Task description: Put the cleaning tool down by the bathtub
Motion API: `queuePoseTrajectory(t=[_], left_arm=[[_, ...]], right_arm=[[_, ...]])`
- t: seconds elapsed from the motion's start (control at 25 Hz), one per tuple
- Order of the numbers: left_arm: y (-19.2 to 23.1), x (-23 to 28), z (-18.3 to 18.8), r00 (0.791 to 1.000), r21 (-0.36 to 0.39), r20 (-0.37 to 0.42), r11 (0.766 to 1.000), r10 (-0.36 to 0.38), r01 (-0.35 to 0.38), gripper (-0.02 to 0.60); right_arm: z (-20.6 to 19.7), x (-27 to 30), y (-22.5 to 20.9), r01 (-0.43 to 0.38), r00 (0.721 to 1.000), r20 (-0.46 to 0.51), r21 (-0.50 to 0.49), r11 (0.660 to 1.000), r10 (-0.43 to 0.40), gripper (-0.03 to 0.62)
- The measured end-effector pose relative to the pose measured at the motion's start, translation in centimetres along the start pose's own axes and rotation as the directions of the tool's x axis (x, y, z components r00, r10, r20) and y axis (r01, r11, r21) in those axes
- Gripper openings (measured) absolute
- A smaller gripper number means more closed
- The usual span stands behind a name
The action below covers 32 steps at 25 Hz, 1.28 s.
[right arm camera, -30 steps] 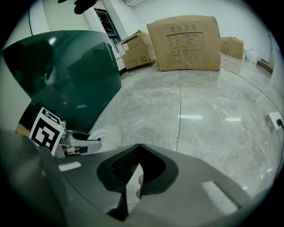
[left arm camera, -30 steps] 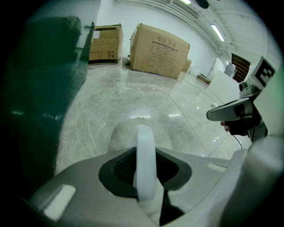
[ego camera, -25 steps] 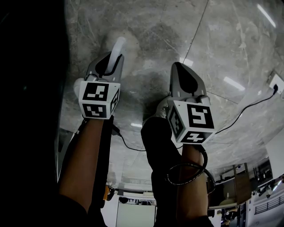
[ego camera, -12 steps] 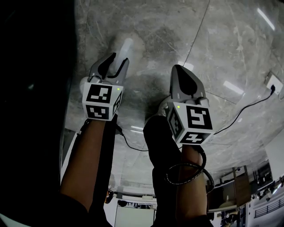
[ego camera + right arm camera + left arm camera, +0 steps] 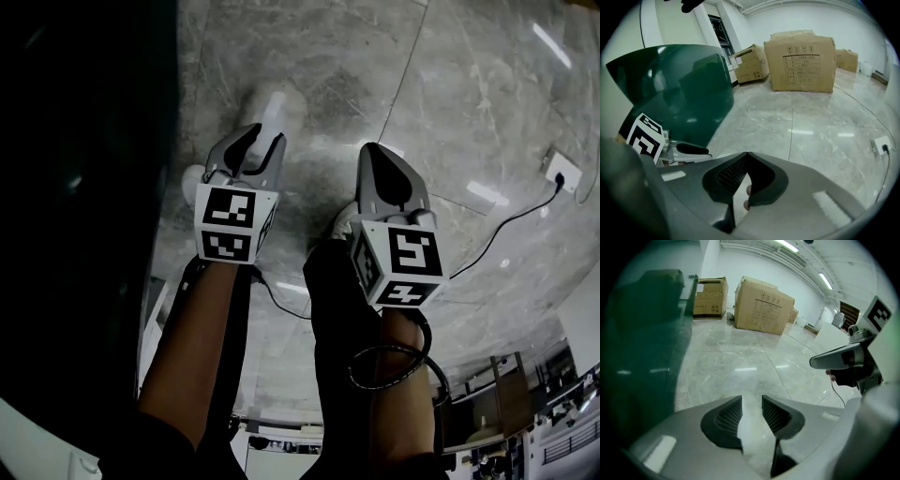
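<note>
The cleaning tool (image 5: 271, 110) is white, and its end sticks out past my left gripper (image 5: 251, 142), which is shut on it over the grey marble floor. In the left gripper view the white tool (image 5: 752, 432) fills the gap between the two dark ribbed pads (image 5: 727, 416). My right gripper (image 5: 377, 155) hovers to the right of it, shut with nothing in it; its jaws meet at the tips in the right gripper view (image 5: 746, 158). The dark green bathtub (image 5: 679, 89) stands just left of both grippers and shows as a dark mass (image 5: 84, 187) in the head view.
Large cardboard boxes (image 5: 801, 63) stand on the floor far ahead, also seen as boxes (image 5: 764, 305) from the left gripper. A white wall socket (image 5: 561, 171) with a black cable lies on the floor at the right. Another cable runs under my arms.
Both grippers have drifted slightly to the right and forward, the left one still carrying the white tool. The dark bathtub side now covers more of the left of the head view.
</note>
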<state>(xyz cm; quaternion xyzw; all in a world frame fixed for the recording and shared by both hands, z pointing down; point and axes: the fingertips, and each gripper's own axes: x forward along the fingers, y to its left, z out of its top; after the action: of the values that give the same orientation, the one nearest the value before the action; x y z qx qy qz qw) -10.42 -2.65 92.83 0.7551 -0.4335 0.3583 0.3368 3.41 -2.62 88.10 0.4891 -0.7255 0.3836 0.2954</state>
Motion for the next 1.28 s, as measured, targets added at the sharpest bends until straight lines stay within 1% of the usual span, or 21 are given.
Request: queuePoseTrajectory(t=[0.28,0.44,0.68,0.8,0.96,1.28], left_arm=[[-0.4,-2.9,2.7,0.999,0.015,0.033,1.000,0.009,-0.010,0.093],[-1.0,-4.7,4.7,0.998,0.026,0.055,1.000,0.006,-0.008,0.081],[-2.3,-7.9,8.2,0.994,0.061,0.111,0.998,0.005,-0.011,0.040],[-2.8,-9.0,9.6,0.991,0.065,0.131,0.998,0.004,-0.012,0.018],[-3.2,-10.0,10.6,0.991,0.070,0.136,0.997,0.001,-0.011,0.002],[-4.2,-12.6,12.2,0.991,0.072,0.132,0.997,-0.001,-0.009,0.002]], right_arm=[[2.0,-2.7,2.1,-0.013,1.000,0.020,-0.032,0.999,0.014,0.023],[3.5,-4.5,2.9,-0.015,0.999,0.030,-0.021,1.000,0.015,0.023],[6.1,-7.1,3.8,-0.009,0.997,0.071,-0.019,1.000,0.010,0.023],[7.5,-8.0,4.3,-0.008,0.996,0.093,-0.018,1.000,0.010,0.024],[8.7,-8.9,4.9,-0.013,0.994,0.108,-0.015,1.000,0.014,0.023],[10.2,-11.4,4.7,-0.002,0.992,0.123,-0.001,1.000,0.002,0.023]])
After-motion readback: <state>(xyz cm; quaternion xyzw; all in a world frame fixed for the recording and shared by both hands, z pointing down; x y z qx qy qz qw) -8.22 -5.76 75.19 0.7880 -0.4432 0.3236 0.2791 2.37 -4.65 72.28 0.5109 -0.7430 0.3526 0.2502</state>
